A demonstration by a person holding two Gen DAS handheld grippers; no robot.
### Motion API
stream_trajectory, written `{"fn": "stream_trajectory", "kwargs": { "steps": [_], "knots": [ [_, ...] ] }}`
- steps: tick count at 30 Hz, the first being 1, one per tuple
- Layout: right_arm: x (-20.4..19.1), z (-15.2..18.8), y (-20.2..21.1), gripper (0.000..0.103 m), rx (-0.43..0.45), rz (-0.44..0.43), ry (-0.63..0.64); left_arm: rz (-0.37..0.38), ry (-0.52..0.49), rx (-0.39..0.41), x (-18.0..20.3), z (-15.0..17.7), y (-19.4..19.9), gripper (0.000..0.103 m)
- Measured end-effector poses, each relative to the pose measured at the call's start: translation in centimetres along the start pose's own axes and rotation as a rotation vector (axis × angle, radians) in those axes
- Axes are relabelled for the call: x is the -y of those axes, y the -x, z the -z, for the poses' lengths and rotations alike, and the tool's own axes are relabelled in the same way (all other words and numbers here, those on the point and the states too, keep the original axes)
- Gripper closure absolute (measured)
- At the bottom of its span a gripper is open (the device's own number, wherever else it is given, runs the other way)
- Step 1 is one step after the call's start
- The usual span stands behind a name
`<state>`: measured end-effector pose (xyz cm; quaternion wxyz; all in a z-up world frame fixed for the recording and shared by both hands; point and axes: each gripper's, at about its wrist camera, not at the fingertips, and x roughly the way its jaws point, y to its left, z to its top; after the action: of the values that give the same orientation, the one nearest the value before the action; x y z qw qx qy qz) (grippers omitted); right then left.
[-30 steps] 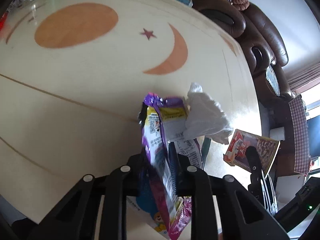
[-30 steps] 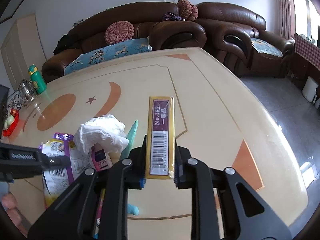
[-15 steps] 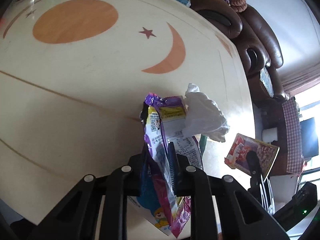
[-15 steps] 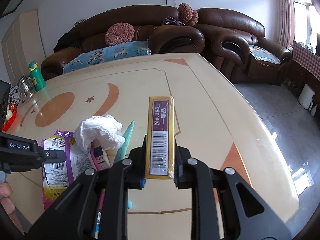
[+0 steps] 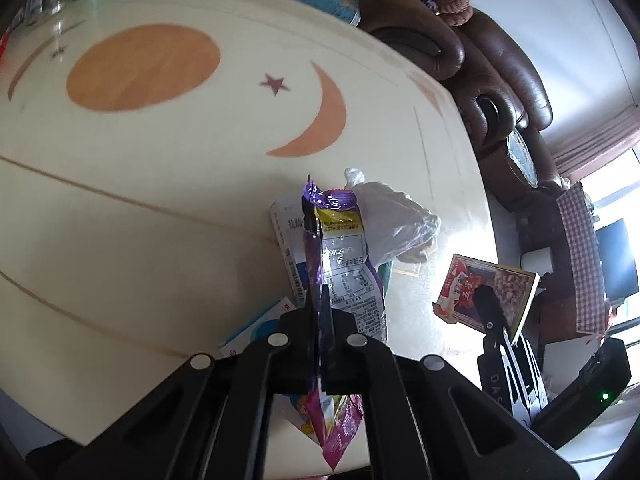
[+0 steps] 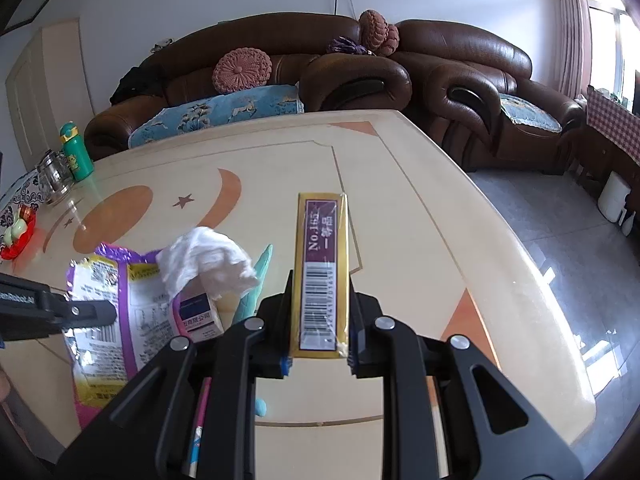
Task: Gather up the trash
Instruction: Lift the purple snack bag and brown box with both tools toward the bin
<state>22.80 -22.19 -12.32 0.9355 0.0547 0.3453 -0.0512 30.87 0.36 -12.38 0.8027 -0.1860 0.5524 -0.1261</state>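
Grippers both loaded — left gripper has just pinched the crinkly purple snack wrapper; right gripper clamps the slim gold-and-maroon box.

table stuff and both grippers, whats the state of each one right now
left gripper: jaws just closed, shut on the purple snack wrapper
purple snack wrapper: pinched, lifted upright
right gripper: shut on the gold box
gold box: held on edge, above the table
white tissue: crumpled, lying on the trash pile
green bottle: upright, capped
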Motion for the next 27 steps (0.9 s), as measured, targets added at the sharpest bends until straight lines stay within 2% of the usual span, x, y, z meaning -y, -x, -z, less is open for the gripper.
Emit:
{"fn": "stream_trajectory", "kwargs": {
  "steps": [6, 19, 27],
  "knots": [
    [-0.8, 0.0, 1.3, 0.083, 0.016, 0.002, 0.031, -0.043, -0.045, 0.061, 0.3, 0.9, 2.4, 0.101],
    [-2.9, -0.5, 7.1, 0.083, 0.077, -0.043, 0.09, -0.059, -0.165, 0.189, 2.1, 3.6, 8.6, 0.101],
    [-4.0, -0.2, 11.8, 0.083, 0.119, -0.052, 0.143, -0.158, -0.259, 0.286, 3.9, 7.2, 12.6, 0.101]
  ]
}}
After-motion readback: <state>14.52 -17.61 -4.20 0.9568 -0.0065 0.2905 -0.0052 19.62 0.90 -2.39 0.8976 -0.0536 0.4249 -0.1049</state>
